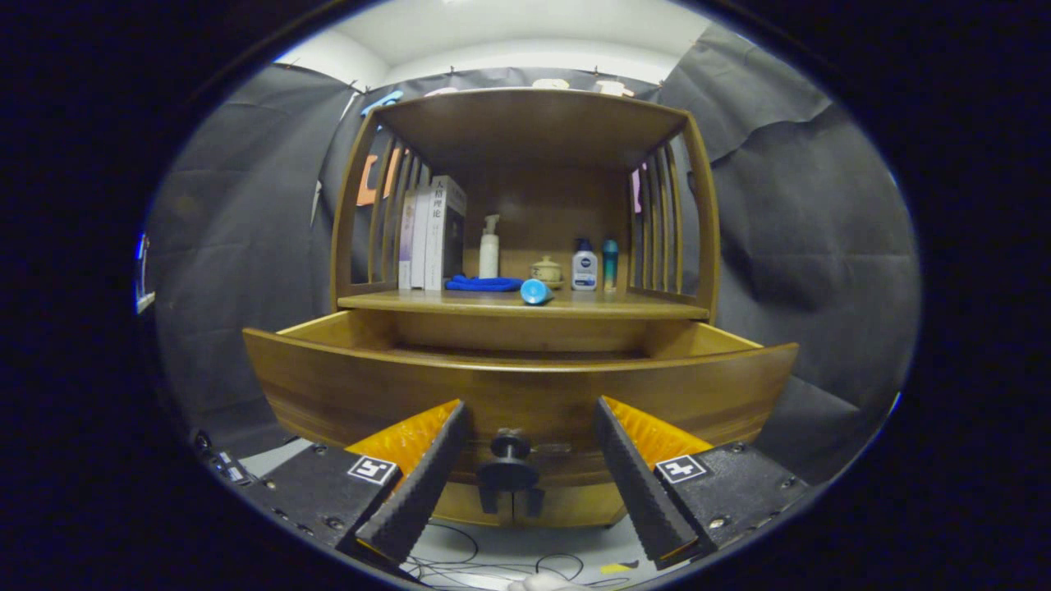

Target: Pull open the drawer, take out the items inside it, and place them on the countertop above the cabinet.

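Note:
The wooden drawer (345, 386) of the cabinet stands pulled out toward me, its curved front panel right ahead of my fingers. Its black knob (510, 447) sits between my two fingers without either touching it. My gripper (530, 414) is open, its ribbed black fingers (427, 476) spread wide on either side of the knob. The inside of the drawer is hidden behind its front panel. Above it, the countertop (640, 307) carries a blue cloth (483, 284), a blue cup-like item (535, 291) lying on its side, bottles and books.
On the countertop stand several books (431, 234) at the left, a white pump bottle (489, 248), a small ceramic pot (546, 270), a white-and-blue bottle (584, 266) and a teal bottle (610, 264). Slatted sides (657, 222) enclose the shelf. Cables (493, 562) lie on the floor below.

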The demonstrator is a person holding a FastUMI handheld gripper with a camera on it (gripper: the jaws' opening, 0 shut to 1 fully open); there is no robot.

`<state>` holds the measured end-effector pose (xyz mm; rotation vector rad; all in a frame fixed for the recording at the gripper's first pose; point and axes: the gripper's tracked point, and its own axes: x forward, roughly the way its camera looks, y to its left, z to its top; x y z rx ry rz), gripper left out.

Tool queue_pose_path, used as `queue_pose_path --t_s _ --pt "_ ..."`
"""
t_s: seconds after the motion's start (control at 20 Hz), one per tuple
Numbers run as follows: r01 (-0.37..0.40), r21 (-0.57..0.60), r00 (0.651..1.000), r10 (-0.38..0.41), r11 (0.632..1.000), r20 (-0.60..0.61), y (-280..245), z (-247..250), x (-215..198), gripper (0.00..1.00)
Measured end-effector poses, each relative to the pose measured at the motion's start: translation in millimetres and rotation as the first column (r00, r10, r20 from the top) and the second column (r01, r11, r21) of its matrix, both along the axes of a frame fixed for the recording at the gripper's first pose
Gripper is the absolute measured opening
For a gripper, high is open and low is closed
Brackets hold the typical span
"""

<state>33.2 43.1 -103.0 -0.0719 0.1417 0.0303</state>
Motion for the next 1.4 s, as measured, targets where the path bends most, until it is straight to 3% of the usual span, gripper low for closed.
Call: queue_pose_path --t_s 0.4,1.4 --pt "0.011 -0.016 0.998 -0.01 1.0 0.068 6 9 11 0.98" --pt "0.021 -0.025 0.999 -0.02 0.999 0.03 9 7 112 0.98"
